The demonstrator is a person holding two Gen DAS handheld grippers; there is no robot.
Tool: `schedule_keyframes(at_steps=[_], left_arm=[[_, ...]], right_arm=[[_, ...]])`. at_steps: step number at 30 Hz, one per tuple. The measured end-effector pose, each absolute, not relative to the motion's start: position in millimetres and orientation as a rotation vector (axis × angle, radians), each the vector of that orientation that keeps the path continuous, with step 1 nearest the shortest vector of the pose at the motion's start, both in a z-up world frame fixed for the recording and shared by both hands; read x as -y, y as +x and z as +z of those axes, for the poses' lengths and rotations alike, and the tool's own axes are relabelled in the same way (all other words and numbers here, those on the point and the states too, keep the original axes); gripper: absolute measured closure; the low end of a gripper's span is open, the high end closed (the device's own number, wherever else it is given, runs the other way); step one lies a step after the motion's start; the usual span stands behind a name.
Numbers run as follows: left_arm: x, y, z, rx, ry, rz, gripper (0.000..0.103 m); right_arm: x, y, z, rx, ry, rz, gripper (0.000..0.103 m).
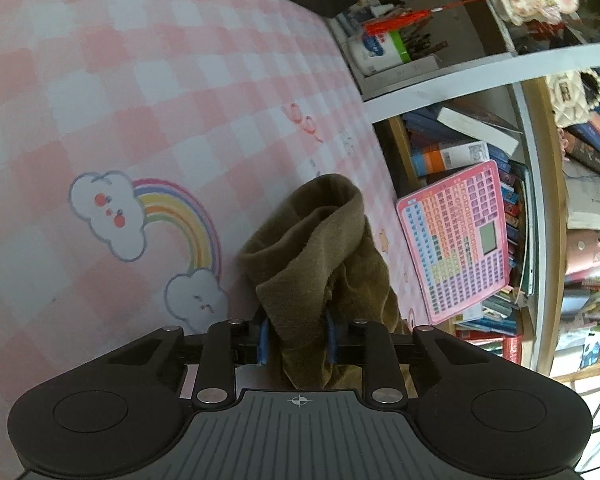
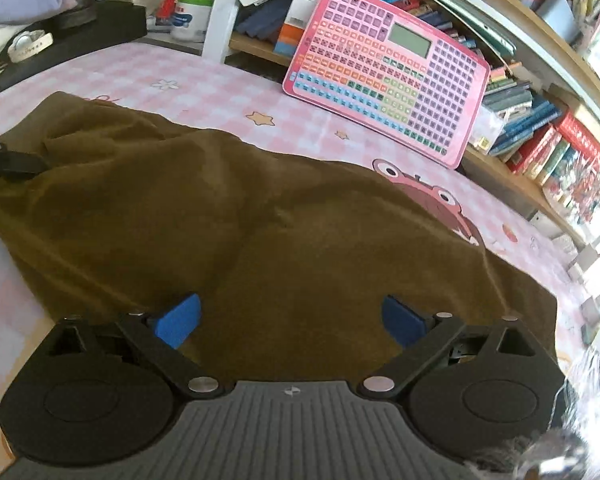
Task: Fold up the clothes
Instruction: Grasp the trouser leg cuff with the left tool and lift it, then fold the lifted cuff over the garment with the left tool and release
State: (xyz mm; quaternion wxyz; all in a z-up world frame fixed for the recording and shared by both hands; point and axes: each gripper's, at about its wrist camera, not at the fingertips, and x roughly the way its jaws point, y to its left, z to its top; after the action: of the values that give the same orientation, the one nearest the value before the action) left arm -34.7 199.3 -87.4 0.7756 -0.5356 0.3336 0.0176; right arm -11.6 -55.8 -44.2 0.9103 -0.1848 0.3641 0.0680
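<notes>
left gripper [image 1: 296,336]: clenched on a bunched edge of the brown cloth [image 2: 260,220], fold rising just beyond its pads | right gripper [image 2: 290,320]: released, jaws wide, hovering over the cloth's near part | cloth: spread on the pink checked sheet [image 1: 160,80], toy keyboard [image 2: 384,84] beyond its far edge

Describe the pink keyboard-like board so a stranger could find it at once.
Start at the pink checked sheet, then look to its far edge, where the bookshelf stands. The pink board leans against the books there: flat, covered in rows of coloured keys, with a small grey-green screen.
</notes>
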Motion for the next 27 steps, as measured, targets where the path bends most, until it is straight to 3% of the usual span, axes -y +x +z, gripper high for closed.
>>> schedule_keyframes(at_steps=[15,21,27], left_arm=[[-93,-37,28,-0.543,-0.494,-0.124,0.082],[-38,-42,46,-0.531,-0.266,-0.120,0.082],[10,-37,51,-0.564,-0.096,-0.086,0.082]], right_arm=[[91,-14,-36,-0.742,-0.272,0.224,0.005],[171,-25,-20,-0.740,-0.113,0.173,0.005],[254,-42,-26,-0.860,0.078,0.149,0.005]])
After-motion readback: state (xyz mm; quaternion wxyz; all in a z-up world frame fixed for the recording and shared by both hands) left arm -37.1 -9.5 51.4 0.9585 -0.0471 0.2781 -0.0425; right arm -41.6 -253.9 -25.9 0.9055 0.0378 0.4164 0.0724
